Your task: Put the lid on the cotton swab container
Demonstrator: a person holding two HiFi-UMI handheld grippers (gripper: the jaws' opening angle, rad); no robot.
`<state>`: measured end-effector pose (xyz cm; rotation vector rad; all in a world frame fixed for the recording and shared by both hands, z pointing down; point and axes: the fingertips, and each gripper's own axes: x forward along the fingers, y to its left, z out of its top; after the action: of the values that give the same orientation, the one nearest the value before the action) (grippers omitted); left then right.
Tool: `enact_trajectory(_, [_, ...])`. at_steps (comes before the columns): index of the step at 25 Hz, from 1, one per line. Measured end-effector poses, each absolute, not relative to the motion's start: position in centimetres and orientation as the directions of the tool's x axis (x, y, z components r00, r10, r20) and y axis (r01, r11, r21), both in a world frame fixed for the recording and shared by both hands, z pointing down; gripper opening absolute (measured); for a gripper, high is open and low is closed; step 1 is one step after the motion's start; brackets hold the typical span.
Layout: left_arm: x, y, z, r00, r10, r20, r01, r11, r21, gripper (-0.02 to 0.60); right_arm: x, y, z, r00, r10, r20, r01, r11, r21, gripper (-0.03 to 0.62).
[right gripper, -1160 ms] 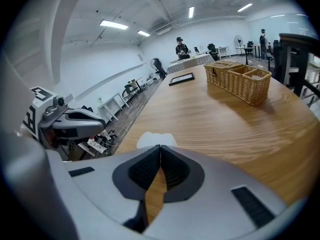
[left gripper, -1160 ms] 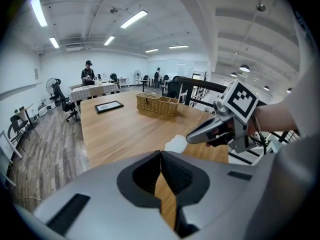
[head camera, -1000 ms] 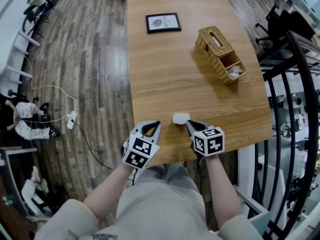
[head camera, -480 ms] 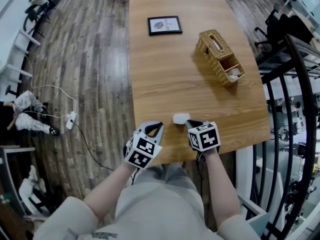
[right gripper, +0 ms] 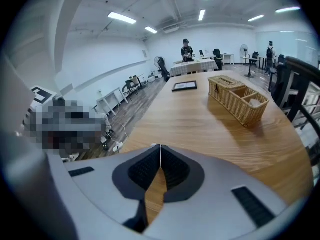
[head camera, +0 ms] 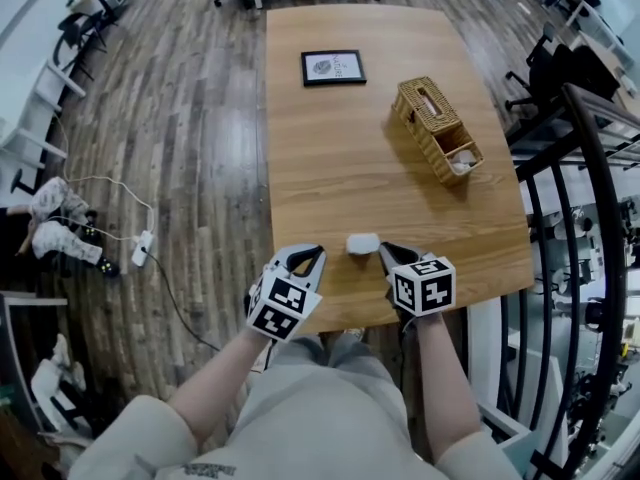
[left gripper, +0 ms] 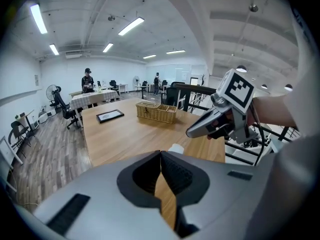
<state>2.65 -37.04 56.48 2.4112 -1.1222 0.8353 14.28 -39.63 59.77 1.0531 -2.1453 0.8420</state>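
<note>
A small white rounded cotton swab container [head camera: 362, 242] lies on the wooden table [head camera: 330, 158] near its front edge; I cannot tell its lid apart from it. My left gripper [head camera: 317, 253] sits just left of it, jaws shut and empty. My right gripper [head camera: 384, 249] sits just right of it, also shut and empty. In the left gripper view the white container [left gripper: 176, 148] peeks over the shut left gripper [left gripper: 160, 153], with the right gripper's fingers [left gripper: 202, 126] above it. The right gripper [right gripper: 160, 146] points down the table with its jaws together; the container is hidden there.
A wicker basket [head camera: 438, 128] with two compartments stands at the table's right; something white lies in its near compartment. A black picture frame [head camera: 333, 67] lies flat at the far end. A black metal railing [head camera: 590, 218] runs close on the right. People stand far off [left gripper: 88, 80].
The head view has shifted, so the table sits lower in the picture. Both grippers stay shut at either side of the white container; the right one has edged slightly right.
</note>
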Motion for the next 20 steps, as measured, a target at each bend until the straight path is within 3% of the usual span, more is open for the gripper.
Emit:
enact_trajectory(16, [2.9, -37.9, 40.9, 0.531, -0.744, 0.407, -0.767, -0.625, -0.142, 0.023, 15.0, -37.2, 41.2, -0.614, -0.665, 0.425, -0.784, 0.576, -0.231, 0.028])
enact_trajectory(20, [3.3, -37.0, 36.6, 0.551, -0.782, 0.292, -0.777, -0.608, -0.163, 0.023, 15.0, -36.0, 36.7, -0.636, -0.704, 0.317, -0.77, 0.604, -0.203, 0.028])
